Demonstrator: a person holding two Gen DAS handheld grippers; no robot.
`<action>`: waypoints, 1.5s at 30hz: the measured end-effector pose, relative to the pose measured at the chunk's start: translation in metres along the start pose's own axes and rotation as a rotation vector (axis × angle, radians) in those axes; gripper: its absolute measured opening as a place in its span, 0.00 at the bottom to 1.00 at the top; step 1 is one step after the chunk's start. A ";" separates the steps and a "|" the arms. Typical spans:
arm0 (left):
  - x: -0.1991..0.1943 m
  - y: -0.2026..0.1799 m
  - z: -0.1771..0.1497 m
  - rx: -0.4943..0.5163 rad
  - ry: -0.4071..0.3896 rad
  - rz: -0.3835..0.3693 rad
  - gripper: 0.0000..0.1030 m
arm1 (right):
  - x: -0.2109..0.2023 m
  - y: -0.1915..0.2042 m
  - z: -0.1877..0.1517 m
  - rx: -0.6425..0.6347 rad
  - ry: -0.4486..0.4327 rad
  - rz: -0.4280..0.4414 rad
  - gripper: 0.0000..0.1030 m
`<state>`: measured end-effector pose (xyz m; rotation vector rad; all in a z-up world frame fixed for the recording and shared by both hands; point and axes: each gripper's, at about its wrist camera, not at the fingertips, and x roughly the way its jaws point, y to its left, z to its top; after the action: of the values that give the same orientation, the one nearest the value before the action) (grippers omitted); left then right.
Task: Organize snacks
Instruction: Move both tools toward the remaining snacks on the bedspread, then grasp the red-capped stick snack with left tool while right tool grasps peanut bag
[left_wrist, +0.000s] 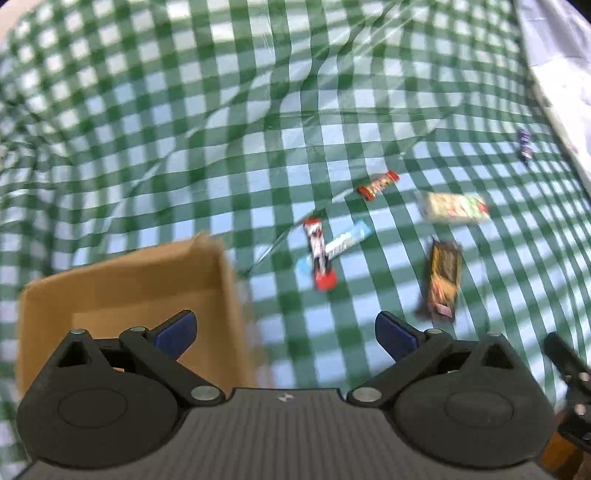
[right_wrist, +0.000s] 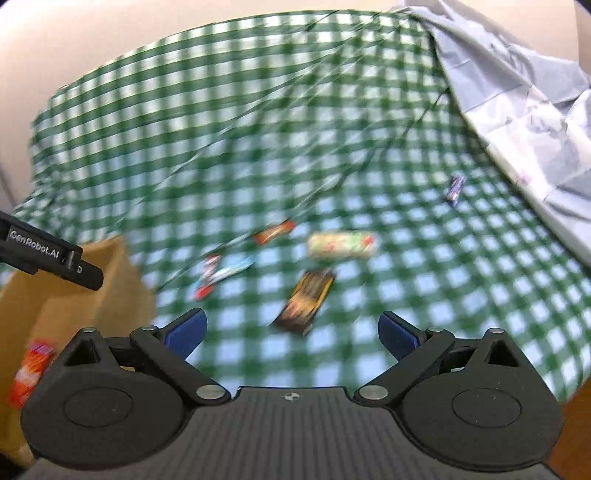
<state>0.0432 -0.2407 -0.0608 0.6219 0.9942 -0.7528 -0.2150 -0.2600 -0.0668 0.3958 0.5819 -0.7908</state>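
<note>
Several wrapped snacks lie on a green checked tablecloth (left_wrist: 258, 110): a red-white bar (left_wrist: 318, 254) crossed over a light blue bar (left_wrist: 343, 245), a red-orange bar (left_wrist: 378, 185), a pale green packet (left_wrist: 456, 207), a brown-yellow packet (left_wrist: 443, 282) and a small dark blue candy (left_wrist: 524, 144). A cardboard box (left_wrist: 122, 280) stands at the left. My left gripper (left_wrist: 284, 332) is open and empty, above the box's right wall. My right gripper (right_wrist: 291, 334) is open and empty, just short of the brown-yellow packet (right_wrist: 306, 301). An orange-red packet (right_wrist: 31, 369) lies in the box (right_wrist: 110, 280).
A crumpled grey-white cloth (right_wrist: 524, 110) covers the right side of the table. The table's right edge (right_wrist: 576, 387) is close to my right gripper. The left gripper's body (right_wrist: 48, 258) shows at the left of the right wrist view. Both views are motion-blurred.
</note>
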 end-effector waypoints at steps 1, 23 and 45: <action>0.016 -0.004 0.011 -0.003 0.013 -0.004 1.00 | 0.014 -0.007 0.006 -0.009 -0.008 -0.012 0.97; 0.223 0.000 0.088 -0.117 0.222 -0.083 1.00 | 0.308 -0.046 0.038 -0.425 0.146 0.090 1.00; 0.127 0.026 0.076 -0.129 0.113 -0.189 0.18 | 0.252 -0.033 0.034 -0.370 0.108 0.076 0.22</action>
<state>0.1456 -0.3174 -0.1403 0.4661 1.2076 -0.8190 -0.0874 -0.4371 -0.2008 0.1190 0.7929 -0.5754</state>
